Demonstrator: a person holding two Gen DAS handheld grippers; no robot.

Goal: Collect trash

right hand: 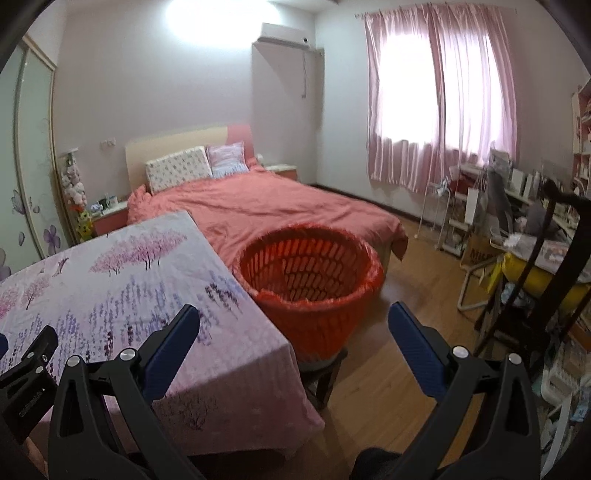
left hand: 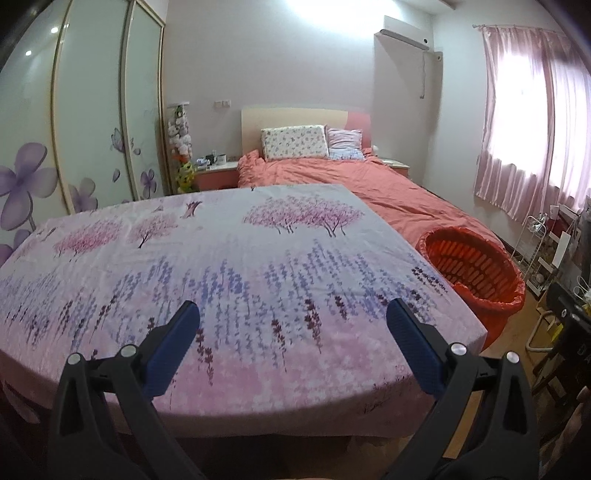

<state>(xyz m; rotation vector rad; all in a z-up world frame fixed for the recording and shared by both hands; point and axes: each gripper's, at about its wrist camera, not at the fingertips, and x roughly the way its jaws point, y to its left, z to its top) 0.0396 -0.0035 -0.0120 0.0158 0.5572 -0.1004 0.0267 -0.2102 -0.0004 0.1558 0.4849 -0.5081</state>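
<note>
Bedroom, counter [left hand: 229, 280] under floral cloth. Left wrist view: left gripper [left hand: 293, 315] fingers spread wide, nothing between, over the cloth; orange basket [left hand: 476, 273] beyond the right finger. Right wrist view: right gripper [right hand: 293, 319] fingers wide apart, empty; basket [right hand: 314, 295] just ahead between them.

Place: home bedroom.
Evidence: made bed [right hand: 258, 206] with pillows [left hand: 295, 142], sliding wardrobe [left hand: 92, 110], pink curtains [right hand: 436, 103], wall air conditioner [right hand: 284, 35], cluttered desk [right hand: 535, 229].
</note>
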